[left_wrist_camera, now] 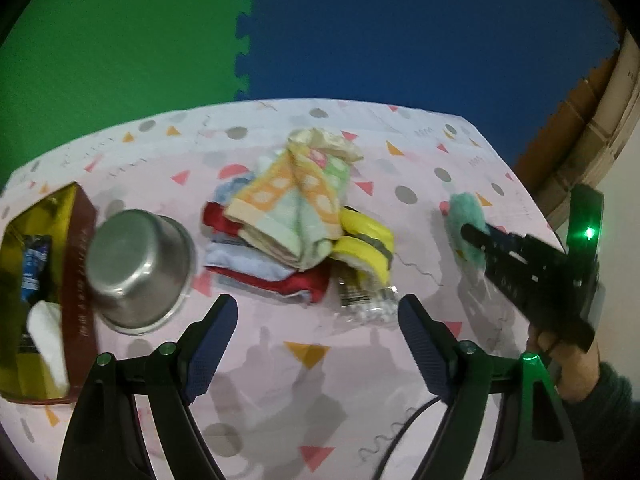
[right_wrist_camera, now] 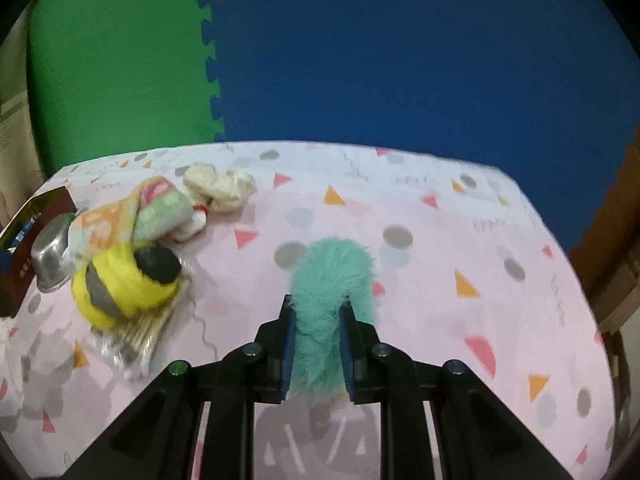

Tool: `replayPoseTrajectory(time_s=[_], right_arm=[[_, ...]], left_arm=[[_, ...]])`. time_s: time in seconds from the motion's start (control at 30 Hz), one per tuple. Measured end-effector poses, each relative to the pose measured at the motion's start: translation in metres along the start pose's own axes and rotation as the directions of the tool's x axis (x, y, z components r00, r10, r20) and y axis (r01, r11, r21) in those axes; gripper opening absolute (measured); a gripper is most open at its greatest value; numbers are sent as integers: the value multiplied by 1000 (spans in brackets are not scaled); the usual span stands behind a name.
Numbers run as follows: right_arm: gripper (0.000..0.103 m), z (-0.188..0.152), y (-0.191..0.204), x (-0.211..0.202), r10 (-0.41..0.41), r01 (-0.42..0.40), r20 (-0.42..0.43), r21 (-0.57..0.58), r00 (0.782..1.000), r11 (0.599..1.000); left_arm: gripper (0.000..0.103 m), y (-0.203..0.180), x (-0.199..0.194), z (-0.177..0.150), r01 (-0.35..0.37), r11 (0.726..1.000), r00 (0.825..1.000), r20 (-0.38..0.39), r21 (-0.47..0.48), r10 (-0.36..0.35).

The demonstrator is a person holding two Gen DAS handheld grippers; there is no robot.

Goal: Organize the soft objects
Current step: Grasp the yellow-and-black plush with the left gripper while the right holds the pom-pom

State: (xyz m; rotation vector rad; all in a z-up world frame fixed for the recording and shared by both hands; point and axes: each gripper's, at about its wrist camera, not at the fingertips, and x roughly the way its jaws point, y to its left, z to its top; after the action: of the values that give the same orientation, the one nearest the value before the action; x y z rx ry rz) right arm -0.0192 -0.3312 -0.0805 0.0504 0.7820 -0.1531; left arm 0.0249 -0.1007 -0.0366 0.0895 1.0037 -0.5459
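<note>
My right gripper is shut on a fluffy teal toy and holds it over the right side of the table. The left wrist view shows that gripper and the teal toy at the right. My left gripper is open and empty, near the table's front, just short of a pile of folded cloths. A yellow and grey plush lies against the pile's right side; it also shows in the right wrist view. A cream cloth lies behind the pile.
An upturned steel bowl and a dark red box with packets stand at the left. A clear packet lies under the plush. The table has a pink patterned cloth. Green and blue foam mats stand behind.
</note>
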Motion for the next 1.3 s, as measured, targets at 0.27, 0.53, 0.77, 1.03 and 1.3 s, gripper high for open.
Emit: replayPoseTrajectory(time_s=[0.27,0.53,0.77,1.03,1.3], right_arm=[[20,-14,-6,6,19,-19,2,58,1000,998],[19,-13,-2,9,40,-40,-13,29,999,999],[20,-13,-4,11,57,-56,-21,44,998,997],[20,-12,-4,14,69,-68,-36,42,997,997],[20,-12,-4,14,72,-70,-41,43,997,997]], left_arm=[[67,-14,21,8,15,1000,999,-42,12,-14],[57,-27,51,16,54,998,991,-122,-22,-56],[49,-32,67,26,43,999,990,-131,-30,-47],[15,-30,66,22,113,993,983,-140,-33,-116],[15,-38,37,10,166,985,980,-115,45,-160]])
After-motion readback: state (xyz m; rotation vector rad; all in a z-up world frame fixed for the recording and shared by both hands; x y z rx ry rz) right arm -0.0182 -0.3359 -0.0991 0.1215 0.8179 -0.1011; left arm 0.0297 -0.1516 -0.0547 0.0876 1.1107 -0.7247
